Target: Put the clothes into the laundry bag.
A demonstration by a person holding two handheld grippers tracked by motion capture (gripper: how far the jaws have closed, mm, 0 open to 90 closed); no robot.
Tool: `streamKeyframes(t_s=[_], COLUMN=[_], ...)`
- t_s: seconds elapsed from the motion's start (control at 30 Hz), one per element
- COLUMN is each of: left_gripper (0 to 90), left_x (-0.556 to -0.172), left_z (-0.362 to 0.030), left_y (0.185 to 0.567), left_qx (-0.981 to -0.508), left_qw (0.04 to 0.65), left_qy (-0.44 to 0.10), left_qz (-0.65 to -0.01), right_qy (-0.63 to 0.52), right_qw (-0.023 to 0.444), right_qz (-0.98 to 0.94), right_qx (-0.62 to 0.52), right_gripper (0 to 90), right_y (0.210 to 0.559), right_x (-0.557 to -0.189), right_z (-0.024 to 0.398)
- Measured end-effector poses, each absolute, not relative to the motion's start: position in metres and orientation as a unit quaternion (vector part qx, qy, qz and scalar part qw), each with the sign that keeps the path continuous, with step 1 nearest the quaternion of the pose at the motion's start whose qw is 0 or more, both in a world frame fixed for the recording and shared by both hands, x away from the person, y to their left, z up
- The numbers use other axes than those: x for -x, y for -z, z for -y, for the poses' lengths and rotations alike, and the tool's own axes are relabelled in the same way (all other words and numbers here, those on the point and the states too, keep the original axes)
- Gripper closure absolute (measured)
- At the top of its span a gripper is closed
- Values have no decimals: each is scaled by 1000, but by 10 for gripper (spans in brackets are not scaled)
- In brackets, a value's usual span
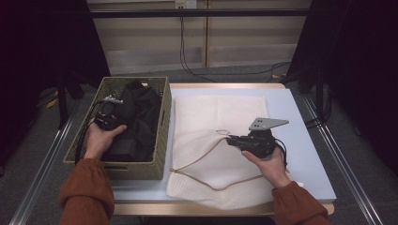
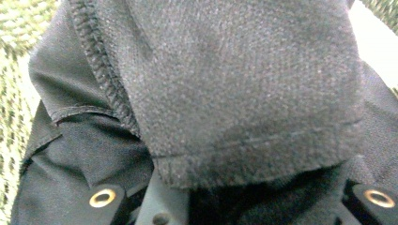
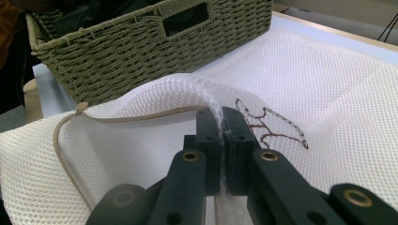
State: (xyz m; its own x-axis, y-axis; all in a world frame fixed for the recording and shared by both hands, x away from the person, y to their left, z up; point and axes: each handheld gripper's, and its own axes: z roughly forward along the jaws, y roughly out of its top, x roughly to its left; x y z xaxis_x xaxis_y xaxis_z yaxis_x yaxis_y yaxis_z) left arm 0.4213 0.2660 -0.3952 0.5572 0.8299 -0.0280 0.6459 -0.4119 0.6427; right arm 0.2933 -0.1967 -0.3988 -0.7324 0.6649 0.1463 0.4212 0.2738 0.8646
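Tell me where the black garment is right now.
In the high view, the black garment lies in the woven basket at the table's left, gripped by the left gripper, beside the white mesh bag.

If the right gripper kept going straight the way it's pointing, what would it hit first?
Probably the woven basket. The right gripper, shut on a fold of the white mesh bag, points across the bag toward the basket's side wall with the handle slot. Depth is hard to judge.
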Motion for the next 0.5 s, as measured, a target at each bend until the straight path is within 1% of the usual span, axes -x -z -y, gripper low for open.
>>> streamKeyframes(t_s=[0.07,0.1,0.13,0.27,0.5], left_gripper=[776,777,777,777,780], left_x=[-418,-417,-416,-412,-406], left_z=[-268,-270,-271,-275,-281], left_y=[393,391,389,383,376], left_qx=[-815,-812,-813,-801,-774], left_qw=[329,339,338,363,396], left_qy=[-165,-160,-169,-163,-193], left_qz=[-448,-447,-444,-447,-456], right_qy=[-495,-495,-494,-494,-495], right_qw=[125,126,126,126,126], right_qz=[-787,-787,-787,-788,-787], right_qx=[-347,-347,-347,-344,-346], right_gripper=[873,873,873,873,873], right_y=[399,399,399,400,399], right_x=[-293,-293,-293,-293,-293], right_z=[196,196,196,196,196])
